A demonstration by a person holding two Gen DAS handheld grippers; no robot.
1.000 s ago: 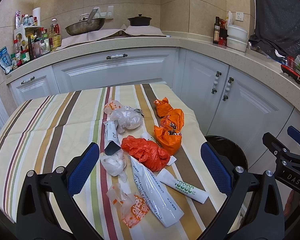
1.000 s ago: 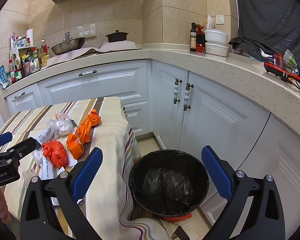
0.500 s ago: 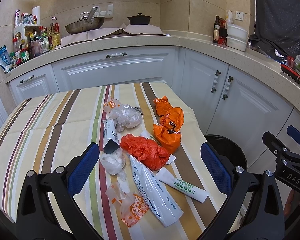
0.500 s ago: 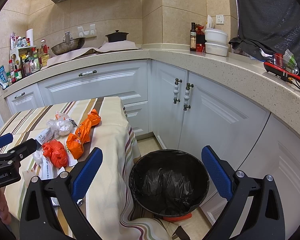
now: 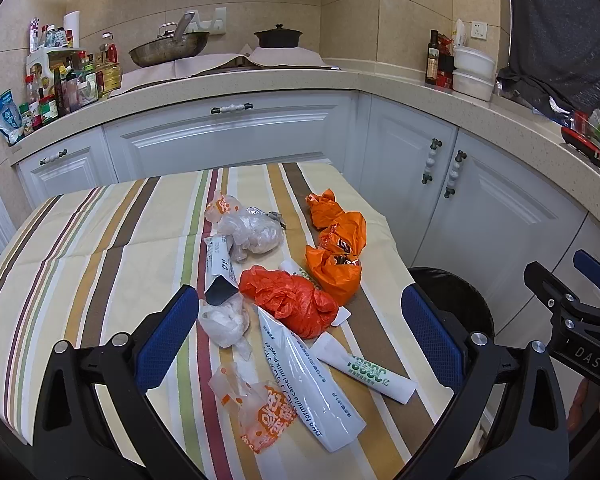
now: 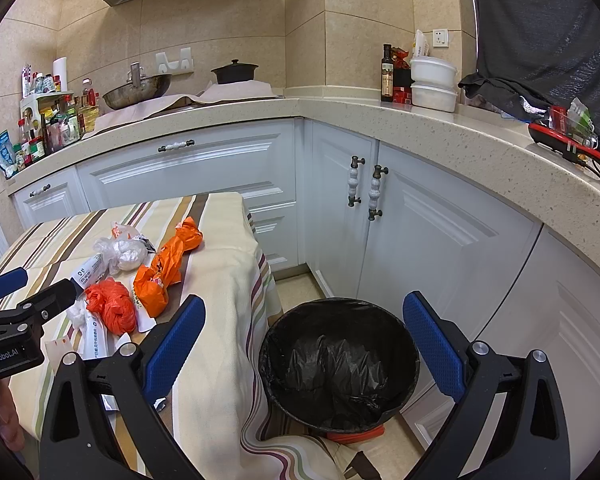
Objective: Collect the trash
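Trash lies on the striped tablecloth [image 5: 100, 248]: a red crumpled bag [image 5: 292, 300], an orange bag [image 5: 336, 252], clear plastic bags [image 5: 252, 232], a white pouch [image 5: 312, 380], a white tube [image 5: 364, 368] and a printed wrapper [image 5: 256, 408]. My left gripper [image 5: 300, 344] hovers open above the near trash, holding nothing. In the right wrist view my right gripper [image 6: 300, 348] is open and empty over the black-lined bin [image 6: 340, 360] beside the table. The red bag [image 6: 112, 308] and orange bag [image 6: 164, 268] show at left there.
White cabinets [image 6: 420, 232] and a beige countertop [image 6: 380, 120] wrap around the back and right. A wok [image 5: 168, 48], pot [image 5: 278, 36] and bottles [image 5: 60, 84] stand on the counter. The bin [image 5: 456, 300] sits off the table's right edge on the floor.
The left gripper has dipped and eased slightly forward over the trash. The right gripper has held still over the bin.
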